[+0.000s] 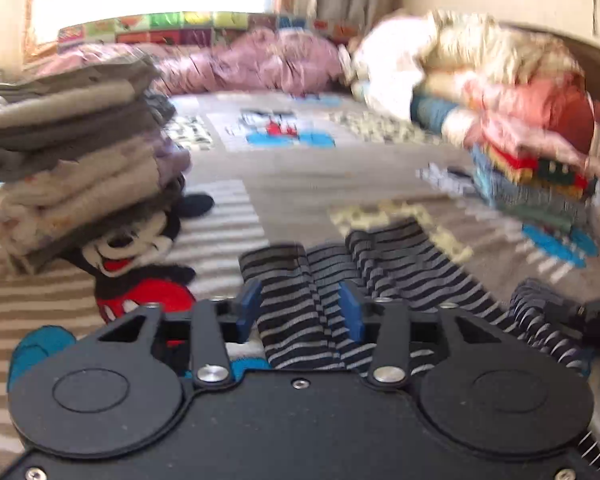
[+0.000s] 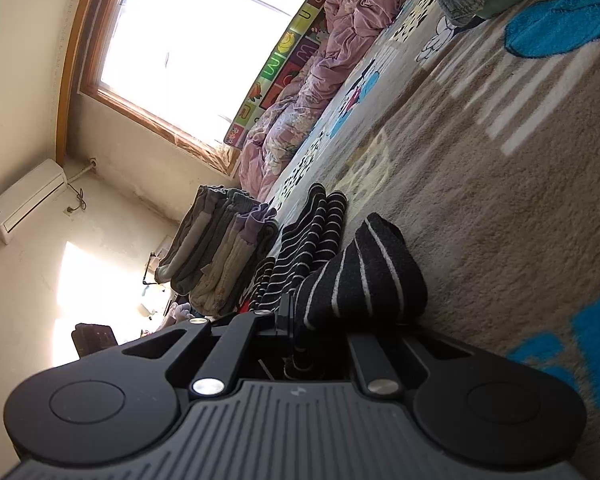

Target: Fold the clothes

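Observation:
A dark garment with thin white stripes (image 1: 384, 276) lies crumpled on the cartoon-print bed blanket (image 1: 320, 184). In the left wrist view my left gripper (image 1: 300, 306) has its blue pads (image 1: 247, 305) pressed on a bunched fold of that garment, low over the blanket. In the right wrist view, which is rolled sideways, my right gripper (image 2: 320, 320) is shut on another thick fold of the striped garment (image 2: 364, 272). One of its fingers is hidden under the cloth. The rest of the garment trails off toward the folded stack.
A tall stack of folded grey and beige clothes (image 1: 72, 152) (image 2: 220, 252) stands to the left. A loose pile of mixed clothes (image 1: 520, 120) sits at the right. A pink quilt (image 1: 260, 60) (image 2: 340, 40) lies along the far edge under the window (image 2: 204, 40).

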Demonstrator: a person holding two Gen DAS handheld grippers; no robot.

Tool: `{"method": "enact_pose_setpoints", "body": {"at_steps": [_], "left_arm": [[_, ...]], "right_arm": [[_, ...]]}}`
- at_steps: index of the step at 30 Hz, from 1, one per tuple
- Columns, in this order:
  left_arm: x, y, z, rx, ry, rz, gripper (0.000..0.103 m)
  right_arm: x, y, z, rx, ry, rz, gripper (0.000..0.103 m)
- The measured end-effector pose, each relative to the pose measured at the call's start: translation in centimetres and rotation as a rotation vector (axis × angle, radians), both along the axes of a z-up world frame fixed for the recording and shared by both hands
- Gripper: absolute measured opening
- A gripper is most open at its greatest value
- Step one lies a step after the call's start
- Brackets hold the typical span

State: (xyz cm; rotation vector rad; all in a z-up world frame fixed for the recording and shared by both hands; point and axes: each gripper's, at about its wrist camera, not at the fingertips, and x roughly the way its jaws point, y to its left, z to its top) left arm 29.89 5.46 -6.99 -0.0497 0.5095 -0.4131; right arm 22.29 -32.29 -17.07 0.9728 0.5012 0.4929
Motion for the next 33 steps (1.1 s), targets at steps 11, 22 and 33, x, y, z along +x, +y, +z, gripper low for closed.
{"method": "enact_pose_setpoints", "body": {"at_steps": [11,22,33], "left_arm": [[-8.7,-0.6,-0.5,-0.055,0.078,-0.032,0.062],[-13.9,-1.0,0.3,-0.021,0.062,-0.08,0.063],[-21.0,-5.5,-4.0,0.144,0.115,-0.148,0.065]], "right_arm": [[-0.5,0.5,0.7,-0.025,-0.048,0.019,0.009],[-2.7,-0.5,1.4,0.003,-0.124,-0.012,0.009],[-5.3,-1.7,3.7,0.033,-0.172,-0.01,0.009]]}}
